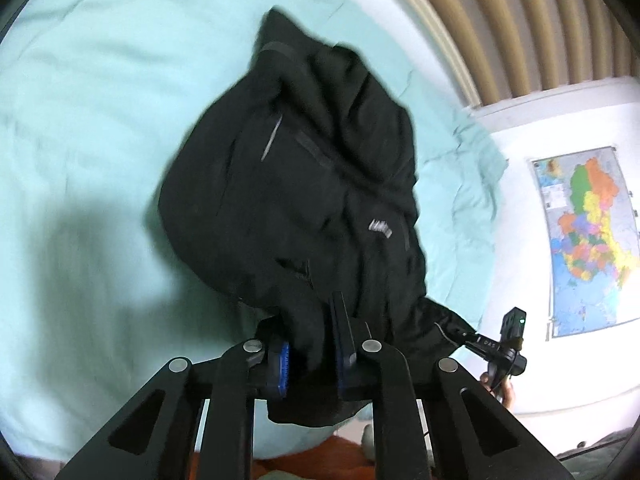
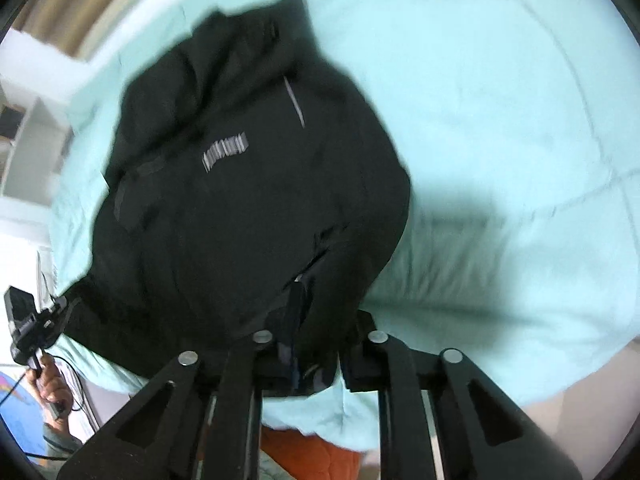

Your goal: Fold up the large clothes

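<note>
both grippers, left gripper [image 1: 310, 354] and right gripper [image 2: 316, 354], clamp the black jacket's [image 1: 288, 184] near edge over the mint bedspread [image 1: 100, 120]; bunched fabric could slip free mid-fold.

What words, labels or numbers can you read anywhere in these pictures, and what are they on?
Chest logo on the black jacket: pale lettering, too blurred to read in either view.
Wall map: coloured regions with print, too small to read.
Right gripper, seen from the left wrist: faint pale marks, not legible.
Left gripper: no text visible.
Nothing can be quoted with confidence.
</note>
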`<control>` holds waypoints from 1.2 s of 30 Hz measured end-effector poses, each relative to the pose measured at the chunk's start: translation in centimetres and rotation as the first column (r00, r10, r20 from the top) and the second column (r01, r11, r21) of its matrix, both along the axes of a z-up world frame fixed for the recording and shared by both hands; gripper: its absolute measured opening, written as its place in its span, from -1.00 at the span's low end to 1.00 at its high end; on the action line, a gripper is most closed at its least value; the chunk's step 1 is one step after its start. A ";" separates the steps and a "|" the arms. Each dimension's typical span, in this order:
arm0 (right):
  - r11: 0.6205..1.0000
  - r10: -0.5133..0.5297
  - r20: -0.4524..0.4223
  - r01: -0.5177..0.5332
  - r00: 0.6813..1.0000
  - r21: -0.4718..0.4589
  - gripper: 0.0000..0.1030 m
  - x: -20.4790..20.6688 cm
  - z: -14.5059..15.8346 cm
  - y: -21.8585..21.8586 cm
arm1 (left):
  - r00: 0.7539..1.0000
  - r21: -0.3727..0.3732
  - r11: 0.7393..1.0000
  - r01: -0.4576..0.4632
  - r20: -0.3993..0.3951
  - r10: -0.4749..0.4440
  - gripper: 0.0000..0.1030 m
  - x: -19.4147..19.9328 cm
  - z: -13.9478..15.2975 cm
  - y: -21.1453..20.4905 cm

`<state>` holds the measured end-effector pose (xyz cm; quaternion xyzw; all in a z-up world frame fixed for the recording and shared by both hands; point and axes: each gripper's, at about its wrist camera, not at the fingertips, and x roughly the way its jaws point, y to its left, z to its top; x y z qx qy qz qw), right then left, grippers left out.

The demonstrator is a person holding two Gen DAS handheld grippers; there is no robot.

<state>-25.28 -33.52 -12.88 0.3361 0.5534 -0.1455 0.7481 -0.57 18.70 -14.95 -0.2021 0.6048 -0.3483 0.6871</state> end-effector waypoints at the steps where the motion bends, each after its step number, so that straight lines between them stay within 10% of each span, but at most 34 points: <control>1: 1.000 -0.003 0.016 0.003 1.000 -0.009 -0.68 0.3 0.7 -0.5 | 1.000 -0.002 1.000 0.001 0.018 -0.001 -0.69 0.5 0.5 -0.4; 15: 0.980 0.011 0.181 0.025 0.983 -0.198 -0.73 13.6 8.9 -7.4 | 0.968 -0.083 0.994 -0.070 0.236 0.088 -0.72 13.7 7.4 -6.0; 20: 0.976 0.014 0.226 0.036 0.974 -0.216 -0.73 21.8 9.9 -11.6 | 0.963 -0.067 0.983 -0.168 0.203 0.179 -0.72 22.6 6.4 -8.9; 32: 0.993 -0.072 0.000 0.071 0.997 -0.092 -0.46 38.7 -5.3 -19.1 | 0.981 0.298 0.936 -0.186 0.105 0.161 -0.65 36.0 -7.5 -19.9; 36: 0.998 -0.064 -0.048 0.062 0.997 -0.031 -0.32 39.8 -9.8 -19.7 | 0.990 0.312 0.941 -0.132 0.087 0.110 -0.66 36.1 -10.0 -20.8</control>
